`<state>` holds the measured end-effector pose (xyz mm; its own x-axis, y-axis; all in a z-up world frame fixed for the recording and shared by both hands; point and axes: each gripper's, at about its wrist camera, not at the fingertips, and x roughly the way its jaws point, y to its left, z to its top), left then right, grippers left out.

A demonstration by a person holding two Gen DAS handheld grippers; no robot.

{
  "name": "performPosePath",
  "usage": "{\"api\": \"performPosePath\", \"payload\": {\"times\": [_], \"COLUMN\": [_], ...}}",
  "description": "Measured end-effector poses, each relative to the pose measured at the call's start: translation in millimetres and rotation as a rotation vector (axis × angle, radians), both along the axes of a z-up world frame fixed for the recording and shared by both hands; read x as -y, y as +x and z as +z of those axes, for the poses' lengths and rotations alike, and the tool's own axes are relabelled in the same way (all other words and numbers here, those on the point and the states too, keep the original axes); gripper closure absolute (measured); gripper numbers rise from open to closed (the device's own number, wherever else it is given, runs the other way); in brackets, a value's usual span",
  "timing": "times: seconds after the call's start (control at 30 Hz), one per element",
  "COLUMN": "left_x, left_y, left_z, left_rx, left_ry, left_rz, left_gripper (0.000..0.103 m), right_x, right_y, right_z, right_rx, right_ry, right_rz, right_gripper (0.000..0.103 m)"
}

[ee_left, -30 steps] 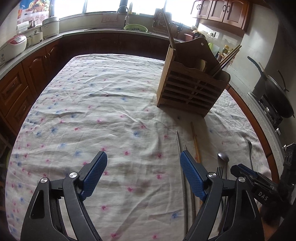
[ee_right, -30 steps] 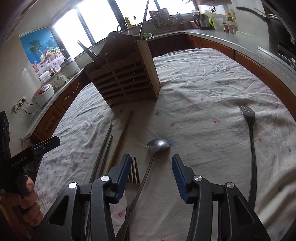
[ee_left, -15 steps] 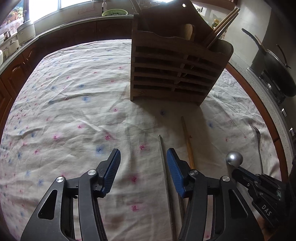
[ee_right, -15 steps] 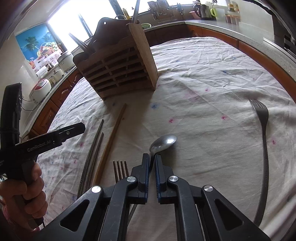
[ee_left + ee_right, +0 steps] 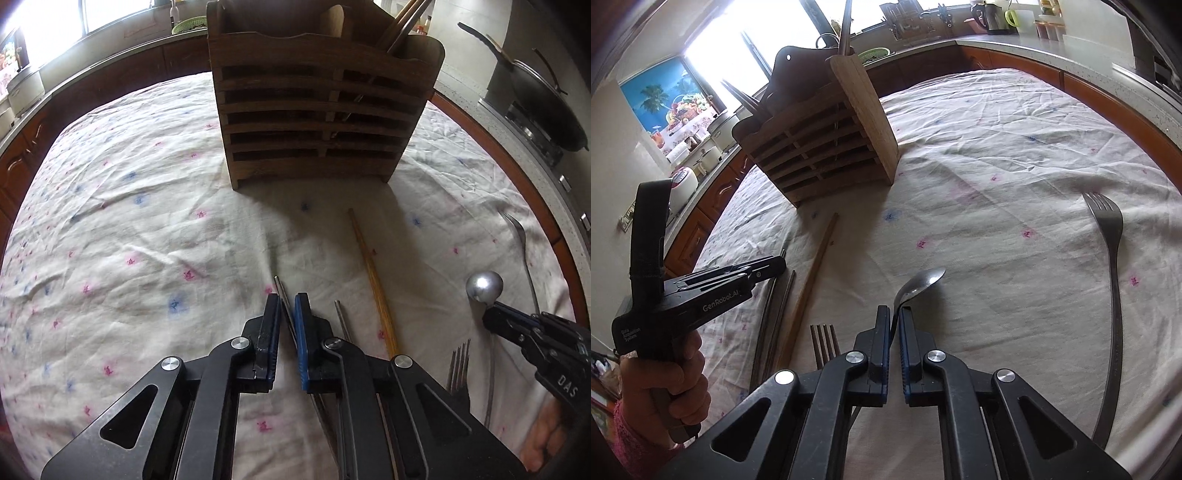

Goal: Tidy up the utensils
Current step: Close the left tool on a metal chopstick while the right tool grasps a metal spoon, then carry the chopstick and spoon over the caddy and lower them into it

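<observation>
A slatted wooden utensil holder (image 5: pixel 321 107) stands on the flowered cloth, with chopsticks in its right compartment; it also shows in the right wrist view (image 5: pixel 820 147). My left gripper (image 5: pixel 286 301) is shut on a thin metal chopstick (image 5: pixel 279 286) close above the cloth. A second metal chopstick (image 5: pixel 341 317) and a wooden chopstick (image 5: pixel 373 280) lie just to its right. My right gripper (image 5: pixel 894 314) is shut on the handle of a metal spoon (image 5: pixel 921 282), bowl forward, lifted off the cloth. The spoon bowl (image 5: pixel 484 286) shows in the left wrist view too.
A long fork (image 5: pixel 1112 266) lies on the cloth at the right. A second fork (image 5: pixel 823 341) lies by the right gripper's left finger. A wok (image 5: pixel 535 99) sits on the stove at far right. Counters with appliances ring the table.
My left gripper has moved right and closed on the metal chopstick. My right gripper closed on the spoon and has lifted it off the cloth.
</observation>
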<state>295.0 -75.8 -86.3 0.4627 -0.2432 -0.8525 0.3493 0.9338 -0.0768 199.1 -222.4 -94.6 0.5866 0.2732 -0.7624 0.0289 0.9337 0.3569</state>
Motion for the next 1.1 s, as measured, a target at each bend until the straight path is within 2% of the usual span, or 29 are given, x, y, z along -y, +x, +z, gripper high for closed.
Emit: {"api": "performPosePath", "payload": {"times": [0.17, 0.43, 0.53, 0.63, 0.9, 1.1], "left_x": [-10.4, 14.4, 9.0, -4.4, -52.2, -74.7], "left_y": [-4.4, -4.2, -6.6, -18.1, -56.5, -86.6], "left_z": [1.5, 1.1, 4.9, 18.4, 76.2, 113.3], "left_rx": [-0.025, 0.019, 0.017, 0.051, 0.156, 0.239], "left_ry": [0.0, 0.07, 0.027, -0.015, -0.166, -0.232], "left_rz": [0.006, -0.02, -0.01, 0.012, 0.078, 0.101], "left_gripper": [0.095, 0.097, 0.099, 0.1, 0.1, 0.1], "right_x": [-1.3, 0.3, 2.3, 3.7, -8.8, -18.6], "right_y": [2.0, 7.2, 4.5, -2.0, -18.0, -28.8], "right_z": [-1.9, -7.9, -5.7, 3.6, 48.6, 80.2], "right_rx": [-0.007, -0.014, -0.005, 0.026, 0.155, 0.248], "right_ry": [0.0, 0.026, 0.042, 0.055, 0.032, 0.006], "right_rz": [0.009, 0.011, 0.009, 0.012, 0.056, 0.08], "right_gripper": [0.095, 0.094, 0.098, 0.099, 0.101, 0.101]}}
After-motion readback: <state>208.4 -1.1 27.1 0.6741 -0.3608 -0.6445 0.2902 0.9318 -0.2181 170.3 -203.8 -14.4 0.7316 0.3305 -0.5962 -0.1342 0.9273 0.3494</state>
